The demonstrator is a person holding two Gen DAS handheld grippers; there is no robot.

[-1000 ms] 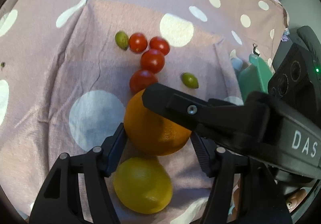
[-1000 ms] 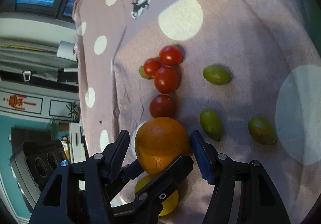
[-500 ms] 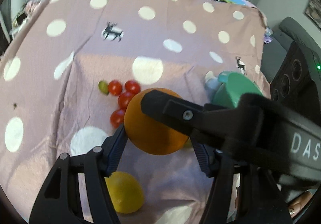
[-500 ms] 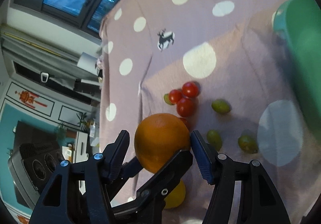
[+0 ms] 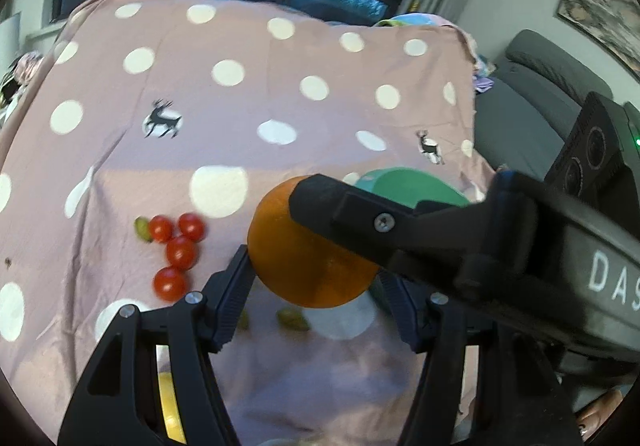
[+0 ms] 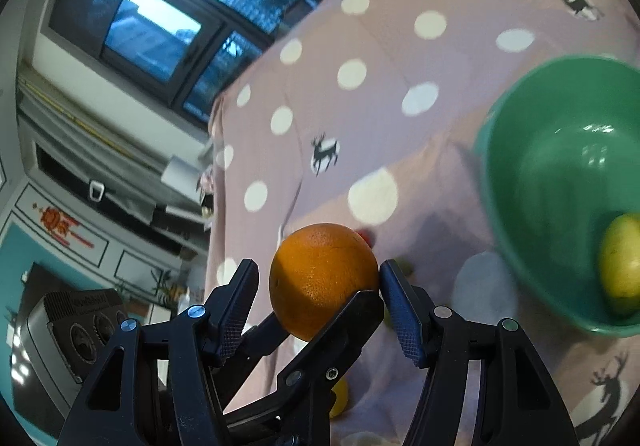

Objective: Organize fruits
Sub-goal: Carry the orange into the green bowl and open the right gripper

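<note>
- Left wrist view: the orange (image 5: 304, 266) is seen at the tips of the left gripper (image 5: 314, 272), above the cloth (image 5: 240, 106) and not resting on it.
- The left gripper's jaws are set about half apart and closed on the orange; one pad is pressed to its side, while the other is hidden behind the fruit.
- From the right wrist view, the orange (image 6: 320, 274) is framed by the right gripper (image 6: 319, 268), also about half open. One pad is touching the peel, while a thin gap appears at the other, so a firm hold cannot be told.
- The two grippers are crossed at the fruit: one right finger is laid over its upper side in the left view, and the left fingers are seen coming up from below in the right view, one against the orange's lower edge.
- Both grippers are pointed down and forward over the table; the right one is rolled, so the windows appear slanted.
- A green bowl (image 6: 486, 166) is seen just beyond the orange, with a yellow-green fruit (image 6: 622, 258) inside.
- Four tomatoes (image 5: 180, 252) are grouped on the cloth to the side, with small green fruits (image 5: 294, 318) lying below the orange.
- A yellow fruit (image 5: 168, 406) is partly hidden behind a left finger.
</note>
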